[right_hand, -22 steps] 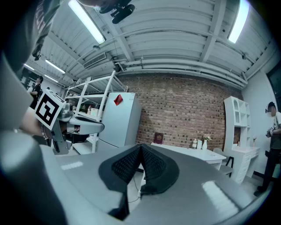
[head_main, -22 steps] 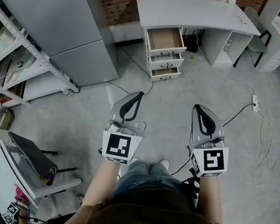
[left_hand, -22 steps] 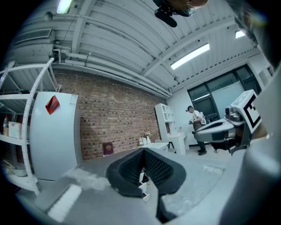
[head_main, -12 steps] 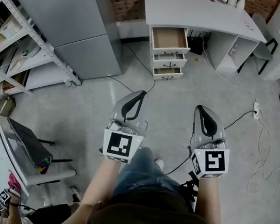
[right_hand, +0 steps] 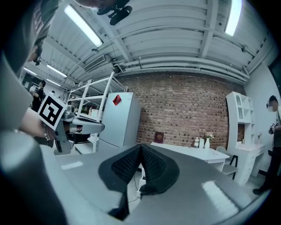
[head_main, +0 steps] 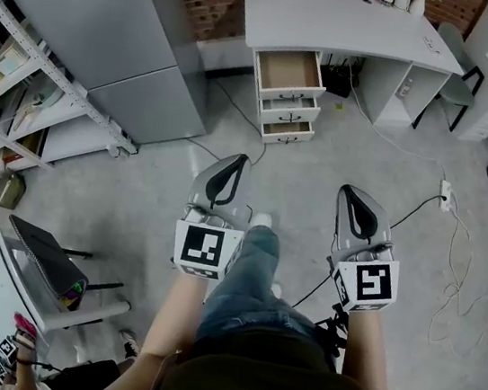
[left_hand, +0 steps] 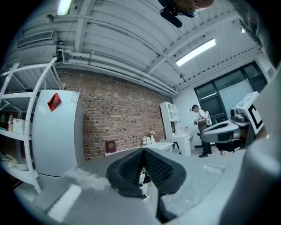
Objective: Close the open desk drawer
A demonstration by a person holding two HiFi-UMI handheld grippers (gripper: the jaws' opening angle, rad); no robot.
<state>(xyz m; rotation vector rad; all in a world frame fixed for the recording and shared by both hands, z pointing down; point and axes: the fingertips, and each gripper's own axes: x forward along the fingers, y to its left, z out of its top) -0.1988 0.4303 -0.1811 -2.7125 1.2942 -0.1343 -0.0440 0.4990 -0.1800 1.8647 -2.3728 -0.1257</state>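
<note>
My leg (head_main: 247, 263) has swung forward between the grippers: I'm walking in. The left gripper (head_main: 236, 166) and right gripper (head_main: 349, 196) are clenched, empty. The open top drawer (head_main: 288, 71) remains far ahead, under the desk (head_main: 342, 23).

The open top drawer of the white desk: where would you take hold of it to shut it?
Take its front panel, coming from the floor side facing the desk. The drawer sticks straight out with that flat face toward us, so a push there should probably slide it in.
</note>
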